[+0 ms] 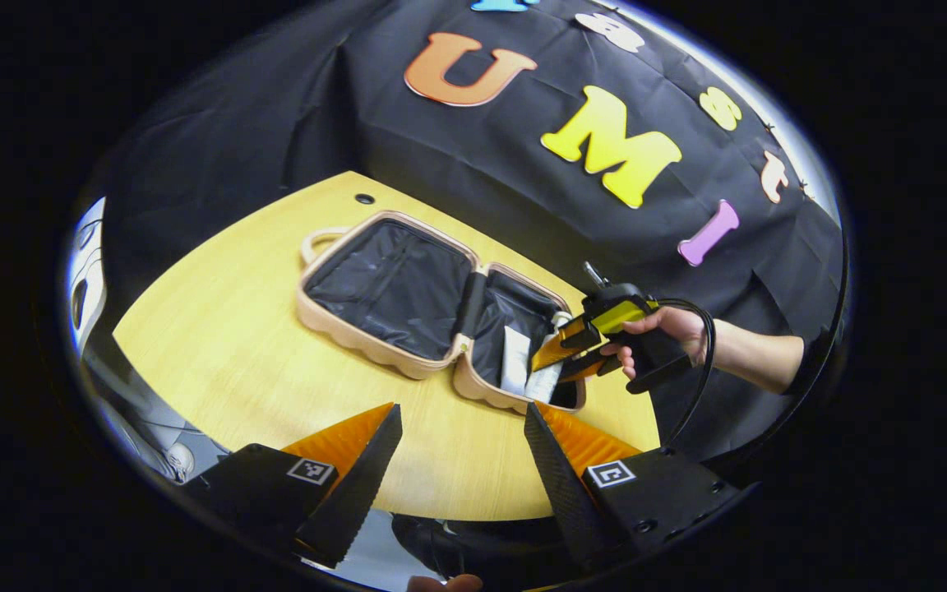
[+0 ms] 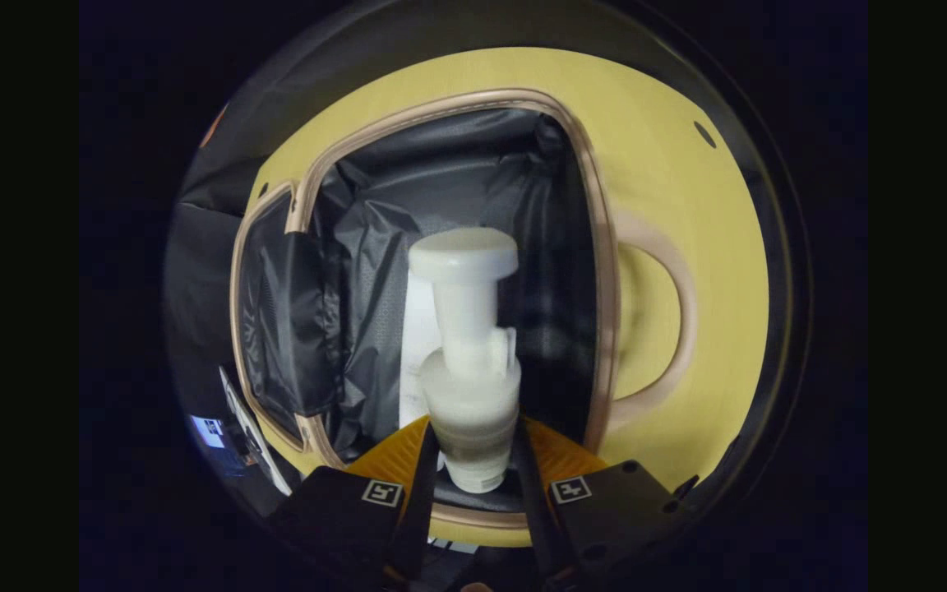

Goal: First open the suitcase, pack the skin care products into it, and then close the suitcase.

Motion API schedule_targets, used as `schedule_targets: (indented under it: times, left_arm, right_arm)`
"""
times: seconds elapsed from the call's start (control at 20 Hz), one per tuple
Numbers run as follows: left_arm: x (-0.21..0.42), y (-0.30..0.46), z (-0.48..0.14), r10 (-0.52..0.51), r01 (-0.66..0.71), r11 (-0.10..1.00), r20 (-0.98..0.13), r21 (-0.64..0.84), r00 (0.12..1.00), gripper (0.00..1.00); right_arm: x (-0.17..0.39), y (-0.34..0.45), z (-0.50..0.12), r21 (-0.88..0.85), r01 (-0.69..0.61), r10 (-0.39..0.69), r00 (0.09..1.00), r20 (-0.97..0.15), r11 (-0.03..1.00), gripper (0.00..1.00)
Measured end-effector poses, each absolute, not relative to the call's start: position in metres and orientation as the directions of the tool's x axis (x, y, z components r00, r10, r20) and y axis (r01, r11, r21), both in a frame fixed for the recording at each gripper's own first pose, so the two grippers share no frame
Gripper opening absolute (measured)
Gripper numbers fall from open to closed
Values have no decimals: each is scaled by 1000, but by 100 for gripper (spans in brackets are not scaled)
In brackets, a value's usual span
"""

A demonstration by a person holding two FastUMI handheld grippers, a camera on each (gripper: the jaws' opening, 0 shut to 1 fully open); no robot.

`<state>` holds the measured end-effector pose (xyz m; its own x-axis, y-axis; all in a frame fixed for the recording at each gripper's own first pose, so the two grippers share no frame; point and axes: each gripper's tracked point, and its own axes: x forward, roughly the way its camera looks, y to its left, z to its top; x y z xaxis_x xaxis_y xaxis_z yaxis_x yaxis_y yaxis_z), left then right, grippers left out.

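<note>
Yellow wood tabletop point(image 1: 219, 362) fills the booth floor of the scene, and on it the suitcase point(image 1: 375, 349) lies flat, both halves thrown open with their dark linings up; from the left gripper view it sits toward twelve o'clock, a little past the middle of the table.

Left gripper point(image 1: 461, 460) hangs back at the near edge with its fingers spread wide and nothing between them, well apart from the case.

Right gripper point(image 2: 473, 460) is the busy one. Seen from across the table it reaches over the case's right half from about three o'clock, held by a hand point(image 1: 662, 333). Its fingers pinch a white pump bottle point(image 2: 467, 362) by the body, one finger on each side. The bottle's long axis runs straight out along the fingers toward twelve o'clock in the right gripper view, pump head leading, out over the black lining of that half. Another white product point(image 2: 418, 345) already lies in the lining just beside it, toward nine o'clock.

I'd judge the packing step is under way: the bottle needs to go down into that compartment and be let go there. Closing is not yet begun.
</note>
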<state>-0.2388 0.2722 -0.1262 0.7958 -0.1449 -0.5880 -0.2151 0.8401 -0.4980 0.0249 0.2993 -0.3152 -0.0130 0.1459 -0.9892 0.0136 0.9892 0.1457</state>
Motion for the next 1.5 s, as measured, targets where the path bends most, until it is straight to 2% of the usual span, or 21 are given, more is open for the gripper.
schedule_targets:
  times: [0.05,0.1,0.3,0.35,0.45,0.65,0.75,0.8,0.85,0.9,1.05,1.2,1.35,1.5]
  left_arm:
    - [-242,277,-125,-129,-230,835,-584,-499,801,100]
    - [-244,281,-123,-117,-242,829,-580,-505,806,96]
    - [-241,289,-115,-104,-257,804,-553,-536,827,96]
    - [-239,290,-116,-104,-257,803,-550,-538,829,96]
    - [-236,292,-118,-108,-251,811,-557,-529,824,96]
    - [-213,300,-116,-98,-239,823,-542,-516,835,96]
    - [-196,312,-112,-84,-237,813,-510,-532,856,96]
    - [-189,320,-112,-78,-241,809,-505,-536,860,96]
    - [-183,331,-114,-56,-257,800,-493,-543,868,96]
    - [-175,344,-117,-37,-281,783,-492,-555,870,96]
    - [-151,385,-128,-14,-309,741,-475,-596,880,96]
    - [-124,435,-153,1,-361,672,-487,-647,873,96]
    - [-98,472,-199,-15,-425,590,-536,-686,844,96]
    - [-75,486,-232,-41,-454,488,-538,-746,842,95]
  right_arm:
    - [28,298,-318,128,18,128,3,-992,992,48]
    - [28,297,-320,115,30,114,12,-993,993,48]
    - [23,293,-330,98,56,98,-1,-995,994,50]
    - [23,293,-331,100,49,100,2,-995,994,48]
    - [23,296,-328,112,53,111,20,-994,992,50]
    - [17,295,-302,128,39,127,42,-991,991,60]
    - [14,297,-277,160,-25,162,91,-983,987,67]
    - [12,301,-262,203,-83,212,121,-970,976,70]
    - [9,299,-243,229,-144,251,160,-955,963,70]
    - [7,294,-227,233,-213,277,208,-938,949,65]
    - [10,268,-175,205,-409,374,393,-840,889,70]
    - [-2,238,-140,188,-488,441,479,-759,853,70]
    - [-11,196,-125,141,-477,416,540,-731,867,70]
    - [-27,132,-119,16,-464,325,596,-734,886,70]
